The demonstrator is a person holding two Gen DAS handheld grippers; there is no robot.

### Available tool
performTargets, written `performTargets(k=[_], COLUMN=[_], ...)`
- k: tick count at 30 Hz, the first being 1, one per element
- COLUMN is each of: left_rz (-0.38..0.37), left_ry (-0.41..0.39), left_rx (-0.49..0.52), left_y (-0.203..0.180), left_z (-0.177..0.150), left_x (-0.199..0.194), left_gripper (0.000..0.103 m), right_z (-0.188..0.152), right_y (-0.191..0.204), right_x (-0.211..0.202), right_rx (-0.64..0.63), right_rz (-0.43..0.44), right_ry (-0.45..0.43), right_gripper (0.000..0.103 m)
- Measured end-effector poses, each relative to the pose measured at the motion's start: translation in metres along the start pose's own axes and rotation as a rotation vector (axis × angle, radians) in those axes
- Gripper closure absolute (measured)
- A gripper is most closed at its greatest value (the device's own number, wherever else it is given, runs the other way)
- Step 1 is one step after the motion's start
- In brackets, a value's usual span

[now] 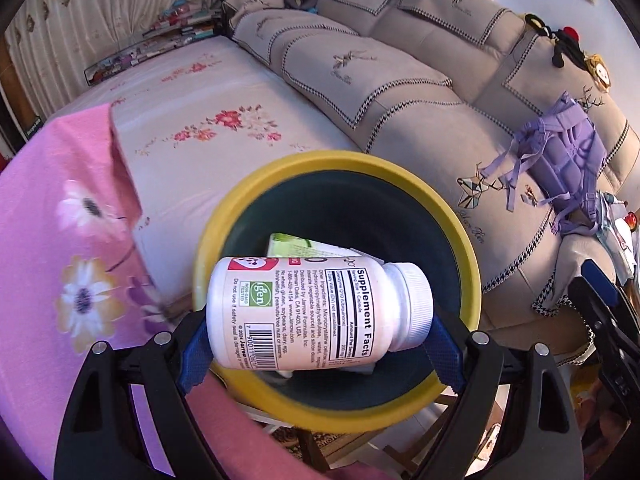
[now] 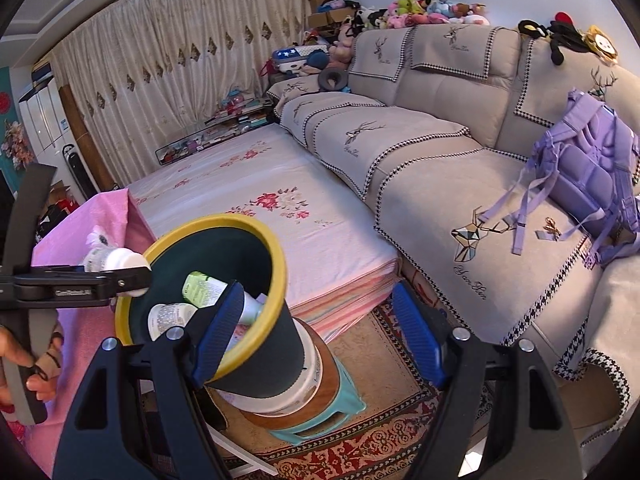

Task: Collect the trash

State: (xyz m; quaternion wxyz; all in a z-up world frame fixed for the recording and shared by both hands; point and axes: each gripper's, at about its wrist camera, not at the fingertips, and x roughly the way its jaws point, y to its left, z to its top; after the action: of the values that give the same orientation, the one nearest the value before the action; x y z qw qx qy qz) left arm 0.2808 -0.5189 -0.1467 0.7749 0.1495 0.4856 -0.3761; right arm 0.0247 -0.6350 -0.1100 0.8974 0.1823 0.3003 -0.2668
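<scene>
1. The left gripper (image 1: 320,340) holds a white plastic supplement bottle with a ribbed screw cap (image 1: 316,314); its blue pads press on the bottle's base end and its cap end, so the jaws are closed on it.

2. The bottle hangs directly over the mouth of the dark cylindrical bin with a yellow rim (image 1: 460,224), near the bin's close edge. In the right wrist view the same bottle (image 2: 114,260) shows at the bin's left rim.

3. The bottle lies on its side. Its long axis runs left to right across the bin mouth, base to the left, cap to the right and tipped slightly towards the far side.

4. The right gripper (image 2: 320,334) is spread wide with nothing between its blue pads; its left pad sits just in front of the bin's rim (image 2: 276,264).

5. To do the drop well, I would judge that the bottle should be nudged a little further over the opening before the jaws part, since it spans much of the mouth and one end could catch the yellow rim.

6. Other trash already lies inside, including a green and white carton (image 1: 296,245), so the bottle will likely land on top with a short fall.
</scene>
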Motion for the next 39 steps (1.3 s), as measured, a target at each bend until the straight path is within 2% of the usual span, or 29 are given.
performTargets(k=[9, 12, 15, 18, 21, 24, 28, 33, 39], left_rz=[-0.002, -0.011, -0.026, -0.039, -0.010, 0.053, 0.166, 0.266, 0.446], left_ry=[0.075, 0.060, 0.037, -0.032, -0.149, -0.267, -0.391, -0.459, -0.534], left_rx=[-0.038, -0.050, -0.071, -0.104, -0.099, -0.110, -0.183, -0.303, -0.400], left_y=[-0.003, 0.005, 0.015, 0.027, 0.038, 0.053, 0.087, 0.130, 0.155], left_z=[0.013, 0.011, 0.005, -0.007, -0.031, -0.064, -0.121, -0.195, -0.288], left_x=[0.045, 0.040, 0.019, -0.023, -0.079, -0.137, -0.213, -0.287, -0.350], left_gripper=[0.016, 0.009, 0.008, 0.007, 0.005, 0.005, 0.005, 0.005, 0.005], right_z=[0.000, 0.001, 0.002, 0.000, -0.003, -0.009, -0.017, -0.025, -0.032], right_y=[-0.001, 0.005, 0.013, 0.026, 0.044, 0.067, 0.101, 0.133, 0.157], right_x=[0.004, 0.002, -0.001, -0.004, -0.011, -0.019, -0.035, -0.061, -0.097], right_rx=[0.001, -0.008, -0.028, -0.050, -0.083, -0.129, -0.197, -0.266, -0.323], right_rz=[0.011, 0.019, 0.031, 0.050, 0.080, 0.116, 0.166, 0.208, 0.237], right_ry=[0.010, 0.010, 0.012, 0.013, 0.015, 0.016, 0.014, -0.010, -0.048], right_gripper=[0.030, 0.030, 0.030, 0.030, 0.030, 0.027, 0.027, 0.022, 0.022])
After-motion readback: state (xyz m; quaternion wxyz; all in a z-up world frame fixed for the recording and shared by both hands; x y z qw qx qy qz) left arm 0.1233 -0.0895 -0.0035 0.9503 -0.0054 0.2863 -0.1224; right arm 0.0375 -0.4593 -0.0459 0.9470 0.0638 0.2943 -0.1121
